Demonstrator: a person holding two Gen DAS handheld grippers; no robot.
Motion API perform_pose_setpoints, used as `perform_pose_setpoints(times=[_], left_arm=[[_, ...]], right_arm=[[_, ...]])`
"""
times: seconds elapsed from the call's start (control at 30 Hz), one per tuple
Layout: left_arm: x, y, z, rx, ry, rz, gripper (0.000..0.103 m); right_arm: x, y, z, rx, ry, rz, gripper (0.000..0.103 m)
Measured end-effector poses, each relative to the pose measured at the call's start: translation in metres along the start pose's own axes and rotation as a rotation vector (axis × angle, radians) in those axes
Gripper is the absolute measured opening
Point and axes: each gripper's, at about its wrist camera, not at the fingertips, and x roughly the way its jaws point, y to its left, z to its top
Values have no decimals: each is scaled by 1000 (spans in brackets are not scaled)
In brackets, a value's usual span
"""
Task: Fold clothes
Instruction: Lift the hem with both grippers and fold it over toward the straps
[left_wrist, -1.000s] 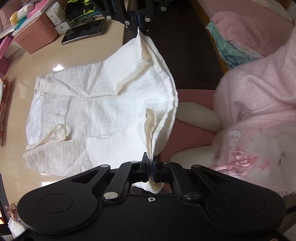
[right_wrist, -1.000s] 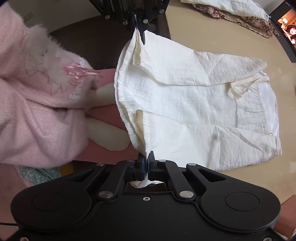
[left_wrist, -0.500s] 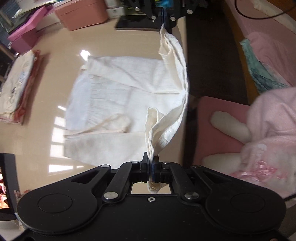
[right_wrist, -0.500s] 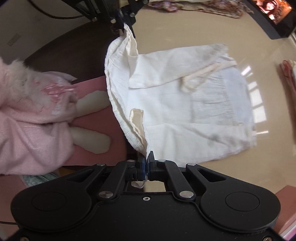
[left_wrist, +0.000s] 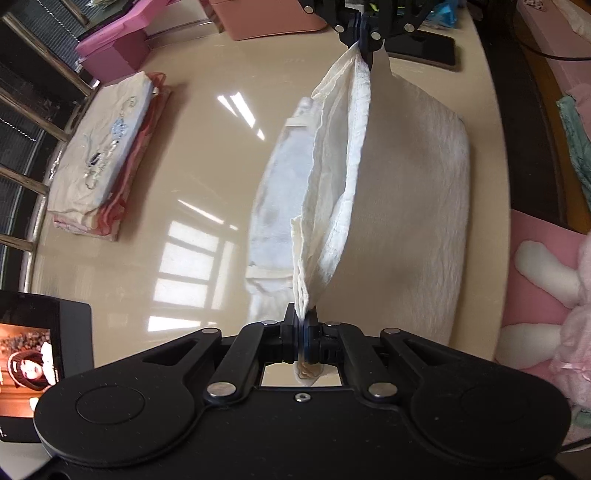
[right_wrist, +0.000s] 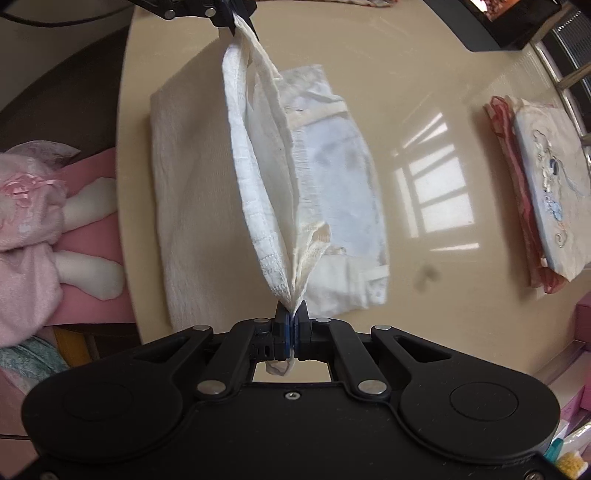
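Observation:
A white garment (left_wrist: 406, 192) lies on the beige table (left_wrist: 192, 155), its near part folded up and over. My left gripper (left_wrist: 302, 325) is shut on one corner of its hem. My right gripper (right_wrist: 291, 325) is shut on the other corner, and shows at the top of the left wrist view (left_wrist: 364, 35). The held hem (right_wrist: 258, 177) hangs stretched between both grippers above the lower layer (right_wrist: 332, 166) of the garment. The left gripper shows at the top of the right wrist view (right_wrist: 232, 16).
A stack of folded clothes (left_wrist: 103, 155) sits on the table beyond the garment, also in the right wrist view (right_wrist: 543, 188). A tablet (left_wrist: 33, 362) plays video at the table edge. Pink boxes (left_wrist: 266, 18) and a dark phone (left_wrist: 424, 48) stand at one end. A pink plush toy (right_wrist: 33, 229) lies off the table edge.
Both grippers have carried the held hem up and across over the garment toward its waistband, so the garment now doubles over itself. Both stay shut on the cloth.

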Motion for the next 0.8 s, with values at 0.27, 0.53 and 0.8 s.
perform_pose_setpoints(times=[0.27,0.53,0.8], left_arm=[[39,31,11,-58,79,-82,3],[64,27,12,-74,102,-82,3],[80,7,19,-103,85,-53,3]], right_arm=[[19,-28,9,18,33,8,1],[40,-33,14,22,55,1,1],[43,-38,13,44,50,0,1]])
